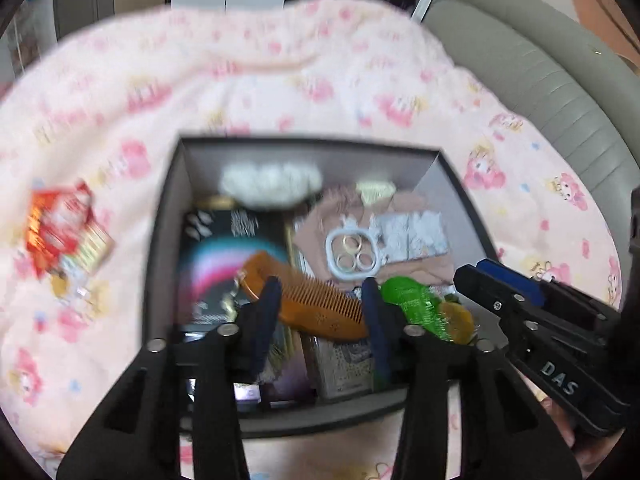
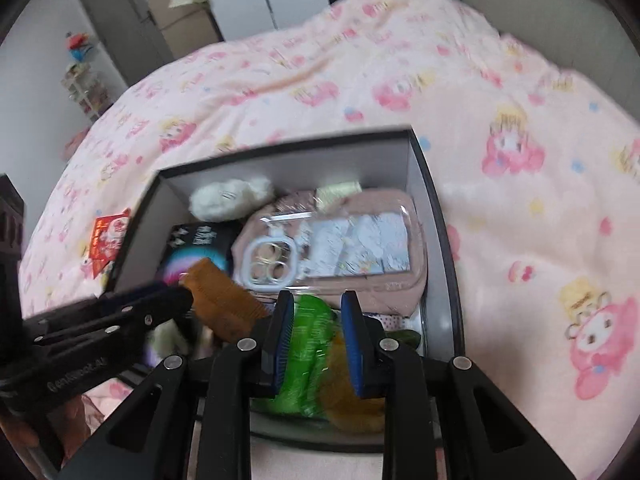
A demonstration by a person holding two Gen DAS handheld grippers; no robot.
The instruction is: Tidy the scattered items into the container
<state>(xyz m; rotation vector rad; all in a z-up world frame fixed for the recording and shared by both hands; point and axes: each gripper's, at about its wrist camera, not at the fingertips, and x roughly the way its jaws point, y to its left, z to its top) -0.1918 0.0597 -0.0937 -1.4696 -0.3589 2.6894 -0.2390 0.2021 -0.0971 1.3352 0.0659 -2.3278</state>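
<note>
Both hand-held grippers are seen poised above the box, and neither is grasping anything. On the left hand-held gripper the jaws are spread wide, with the orange comb lying across the gap beneath them, untouched by either pad. On the right hand-held gripper the jaws are parted more narrowly; the green packet and an amber item are seen below and between them, but no pad is pressed on either, so this one too is taken as released.

The dark box is set on the bed and is already well filled: the comb rests at about 7 o'clock within it over a black carton, the green packet at 5 o'clock, a white ringed case near the centre on a pink pouch, and a white fluffy piece at 12 o'clock against the far wall.

One scattered item is left outside: a red packet on the pink blanket, at 9 o'clock of the box.

For the step to be done well, both tools should be lifted clear of the walls before any sideways travel. The red packet is probably flat and slippery, so an edge grip with the blanket kept out of the jaws is advised.
</note>
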